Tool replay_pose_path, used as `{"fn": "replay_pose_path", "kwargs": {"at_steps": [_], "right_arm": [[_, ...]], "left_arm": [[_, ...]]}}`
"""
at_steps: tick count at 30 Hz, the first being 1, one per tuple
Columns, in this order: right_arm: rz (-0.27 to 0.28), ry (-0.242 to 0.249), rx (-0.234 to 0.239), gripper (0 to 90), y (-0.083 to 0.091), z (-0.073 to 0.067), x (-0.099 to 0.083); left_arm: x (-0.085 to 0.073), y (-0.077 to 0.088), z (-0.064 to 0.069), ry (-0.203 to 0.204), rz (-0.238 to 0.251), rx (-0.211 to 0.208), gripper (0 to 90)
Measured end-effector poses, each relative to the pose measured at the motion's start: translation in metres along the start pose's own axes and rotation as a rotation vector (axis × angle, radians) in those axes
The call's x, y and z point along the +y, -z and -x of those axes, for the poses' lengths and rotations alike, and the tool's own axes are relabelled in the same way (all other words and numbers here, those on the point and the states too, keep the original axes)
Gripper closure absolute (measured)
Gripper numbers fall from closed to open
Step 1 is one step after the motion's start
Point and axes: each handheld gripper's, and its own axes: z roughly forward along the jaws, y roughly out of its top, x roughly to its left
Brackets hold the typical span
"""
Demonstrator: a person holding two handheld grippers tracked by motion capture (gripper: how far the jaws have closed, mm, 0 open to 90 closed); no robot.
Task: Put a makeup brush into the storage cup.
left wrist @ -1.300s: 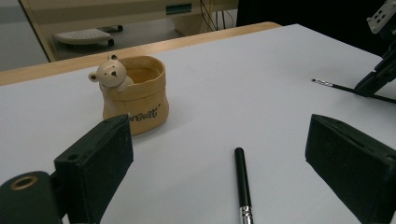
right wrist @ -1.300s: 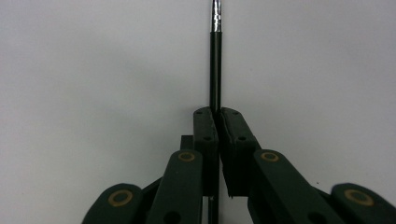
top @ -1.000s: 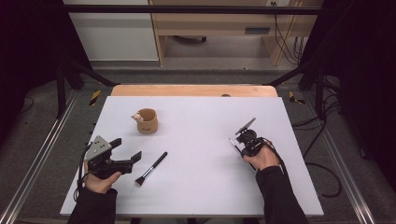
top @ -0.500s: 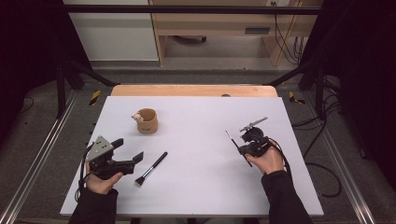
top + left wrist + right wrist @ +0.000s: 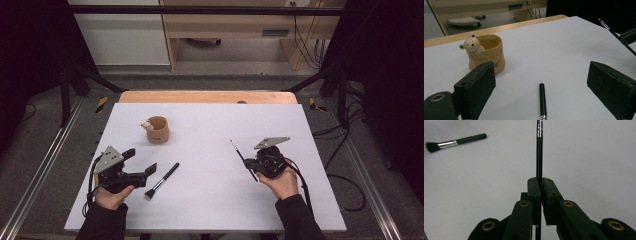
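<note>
A tan bear cup (image 5: 158,129) (image 5: 486,52) stands upright on the white table (image 5: 215,125), left of centre. A black makeup brush (image 5: 161,180) (image 5: 542,101) (image 5: 454,142) lies flat just right of my left gripper (image 5: 143,161). That gripper is open, its jaws wide apart on either side of the brush handle, with nothing held. My right gripper (image 5: 254,165) (image 5: 540,182) is shut on a thin black brush (image 5: 243,160) (image 5: 539,150) (image 5: 616,36), which sticks out slanting above the table.
A wooden strip (image 5: 207,96) runs along the table's far edge. Metal frame rails (image 5: 45,165) flank both sides. Cables (image 5: 345,175) trail on the floor at the right. Beyond the table stands a wooden bench (image 5: 235,25).
My right gripper has turned and shifted slightly left with the thin brush, which now points toward the table's middle. The left gripper has stayed put.
</note>
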Motion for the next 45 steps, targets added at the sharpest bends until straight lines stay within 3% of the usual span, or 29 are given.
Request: {"fn": "replay_pose_path", "kwargs": {"at_steps": [1, 5, 12, 22, 33, 45], "right_arm": [[0.039, 0.007, 0.020, 85.8, 0.000, -0.002, -0.002], [0.093, 0.026, 0.040, 85.8, 0.000, -0.009, -0.006], [0.120, 0.063, 0.066, 85.8, 0.001, -0.016, -0.008], [0.198, 0.076, 0.142, 85.8, 0.001, -0.032, -0.005], [0.252, 0.077, 0.165, 85.8, -0.005, -0.044, -0.001], [0.268, 0.081, 0.195, 85.8, -0.010, -0.053, 0.001]], "left_arm": [[0.000, 0.000, 0.001, 0.000, 0.000, -0.001, 7.5], [0.001, -0.003, 0.006, -0.003, -0.001, -0.010, 7.5], [0.003, -0.007, 0.015, -0.008, 0.000, -0.038, 7.5], [0.007, -0.015, 0.032, -0.009, 0.006, -0.072, 7.6], [0.016, -0.029, 0.050, -0.008, 0.012, -0.111, 7.8], [0.030, -0.043, 0.062, 0.029, 0.047, -0.147, 8.2]]}}
